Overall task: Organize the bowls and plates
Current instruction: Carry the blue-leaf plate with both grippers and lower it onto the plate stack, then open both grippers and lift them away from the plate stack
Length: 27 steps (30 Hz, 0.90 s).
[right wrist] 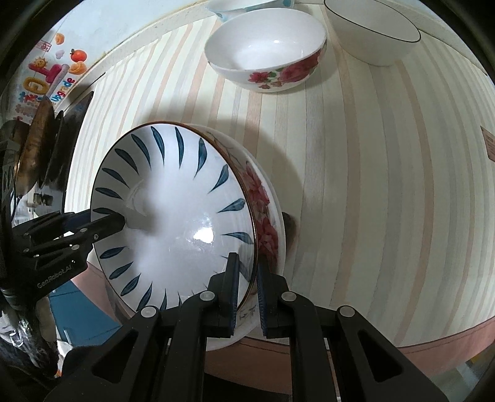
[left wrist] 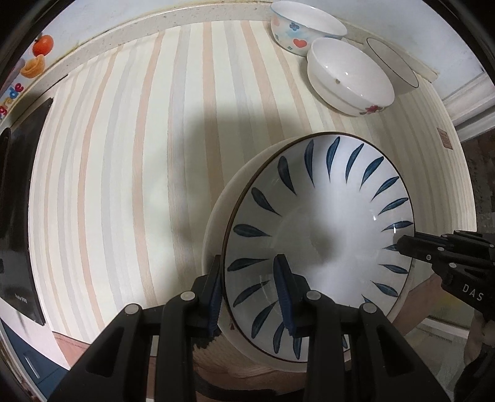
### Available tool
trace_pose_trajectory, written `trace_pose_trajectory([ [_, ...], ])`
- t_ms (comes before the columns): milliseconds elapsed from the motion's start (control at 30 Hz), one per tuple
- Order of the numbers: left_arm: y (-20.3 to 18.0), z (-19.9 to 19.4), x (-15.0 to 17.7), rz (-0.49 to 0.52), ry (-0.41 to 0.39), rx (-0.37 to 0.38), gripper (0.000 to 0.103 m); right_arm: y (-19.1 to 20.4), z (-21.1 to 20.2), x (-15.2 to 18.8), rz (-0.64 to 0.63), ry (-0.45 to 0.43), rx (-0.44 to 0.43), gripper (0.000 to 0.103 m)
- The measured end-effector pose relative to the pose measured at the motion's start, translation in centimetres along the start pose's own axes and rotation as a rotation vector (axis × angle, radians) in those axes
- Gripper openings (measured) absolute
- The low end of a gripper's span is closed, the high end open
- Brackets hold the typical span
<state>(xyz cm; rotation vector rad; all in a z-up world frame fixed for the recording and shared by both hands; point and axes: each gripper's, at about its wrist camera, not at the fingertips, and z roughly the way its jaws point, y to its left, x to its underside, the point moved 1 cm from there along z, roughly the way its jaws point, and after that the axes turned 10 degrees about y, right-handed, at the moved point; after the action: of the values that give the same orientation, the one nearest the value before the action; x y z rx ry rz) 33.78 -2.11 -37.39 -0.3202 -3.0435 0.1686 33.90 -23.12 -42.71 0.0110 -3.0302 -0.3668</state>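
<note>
A blue-leaf plate (left wrist: 321, 222) lies on top of another dish with red flowers on its outside (right wrist: 263, 216), near the table's front edge. My left gripper (left wrist: 250, 297) is shut on the near left rim of the stack, one finger inside the plate and one outside. My right gripper (right wrist: 247, 284) is shut on the opposite rim; it also shows in the left wrist view (left wrist: 402, 244). Three bowls stand at the back: a red-flower bowl (right wrist: 269, 49), a plain black-rimmed bowl (right wrist: 374, 27) and a heart-and-flower bowl (left wrist: 303, 24).
The striped table (left wrist: 130, 173) spreads out to the left and behind the stack. A dark flat object (left wrist: 21, 216) lies at the table's left edge. The wall behind carries colourful stickers (left wrist: 34, 55).
</note>
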Motion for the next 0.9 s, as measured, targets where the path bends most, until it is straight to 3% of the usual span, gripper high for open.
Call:
trace_pose_trajectory([
  [233,0.1,0.4,0.1,-0.057,0.003,0.014,0.029,0.2,-0.4,-0.2,-0.009,-0.011,-0.002,0.013],
  [500,-0.3,-1.1,1.4,-0.105,-0.053,-0.029,0.029,0.3,-0.6,0.4,-0.02,-0.026,-0.01,0.015],
  [733,-2.0,-6.3,3.8,-0.109,-0.204,-0.094,0.029,1.6,-4.1,2.6,-0.072,-0.12,0.012,0.015],
  [900,-2.4,-10.8,6.7,-0.112,-0.296,-0.085,0.029,3.5,-8.9,6.1,-0.101,-0.232,0.032,0.015],
])
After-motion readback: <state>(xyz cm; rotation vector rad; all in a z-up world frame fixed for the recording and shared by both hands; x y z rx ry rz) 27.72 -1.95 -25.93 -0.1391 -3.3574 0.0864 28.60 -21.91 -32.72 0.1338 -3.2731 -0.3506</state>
